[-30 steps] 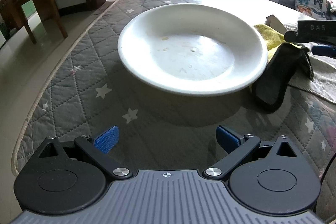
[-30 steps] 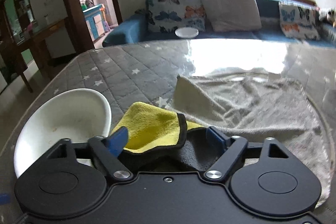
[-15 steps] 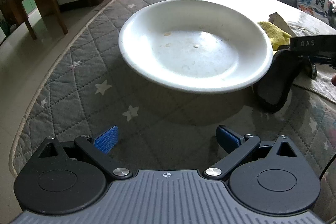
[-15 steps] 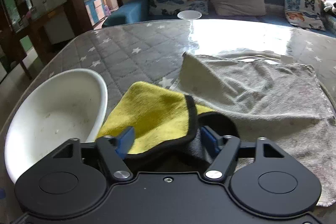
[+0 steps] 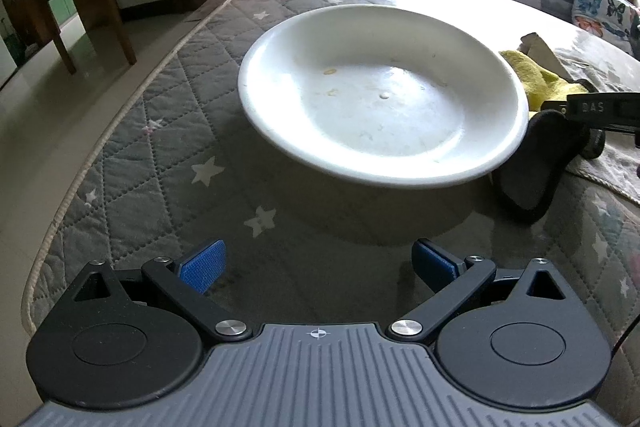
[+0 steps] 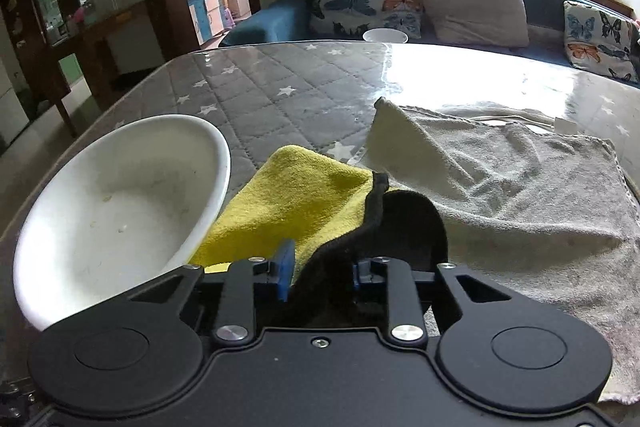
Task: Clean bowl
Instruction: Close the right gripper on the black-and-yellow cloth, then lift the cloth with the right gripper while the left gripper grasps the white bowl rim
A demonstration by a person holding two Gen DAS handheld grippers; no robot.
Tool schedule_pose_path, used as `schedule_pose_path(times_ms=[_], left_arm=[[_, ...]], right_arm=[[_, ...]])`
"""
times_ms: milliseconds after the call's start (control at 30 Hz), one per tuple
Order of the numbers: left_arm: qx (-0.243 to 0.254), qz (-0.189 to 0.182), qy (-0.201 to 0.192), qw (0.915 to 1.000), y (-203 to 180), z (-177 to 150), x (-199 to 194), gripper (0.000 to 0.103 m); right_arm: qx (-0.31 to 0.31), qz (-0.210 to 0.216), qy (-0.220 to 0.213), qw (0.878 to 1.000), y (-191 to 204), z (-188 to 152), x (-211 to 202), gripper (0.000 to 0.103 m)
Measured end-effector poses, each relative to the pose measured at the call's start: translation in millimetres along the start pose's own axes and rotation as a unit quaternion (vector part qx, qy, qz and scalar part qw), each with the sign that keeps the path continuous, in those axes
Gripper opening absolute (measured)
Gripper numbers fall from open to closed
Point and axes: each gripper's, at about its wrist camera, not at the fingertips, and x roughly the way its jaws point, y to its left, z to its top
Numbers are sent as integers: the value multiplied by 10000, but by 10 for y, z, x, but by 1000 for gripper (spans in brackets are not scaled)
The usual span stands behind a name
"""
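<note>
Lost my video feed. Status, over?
Left claw open, empty. Right claw closing on yellow cloth. Bowl still dirty. Nothing blocking.

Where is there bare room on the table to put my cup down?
Bare quilted table lies left of the white bowl, and beyond it. It is crowded right of the bowl: yellow cloth, then grey towel.

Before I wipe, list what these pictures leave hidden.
- Right claw pads: right wrist view, closing on the yellow cloth, whose dark folds cover the contact.
- Bowl underside: both views, hidden by its own rim.
- Grey towel: left wrist view, cut off by the right edge.
</note>
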Motion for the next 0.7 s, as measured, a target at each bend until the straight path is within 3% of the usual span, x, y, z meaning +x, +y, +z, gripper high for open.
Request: schedule_pose_path(times_ms=[300,700], left_arm=[[-94,-132,-78,9998,-23,77,-70,100],[-278,-246,-60,9993,-18,176,-72,99]], right_arm=[[-97,163,-245,9995,21,-24,-105,16],[-330,345,-498,9976,69,-121,-451,16]])
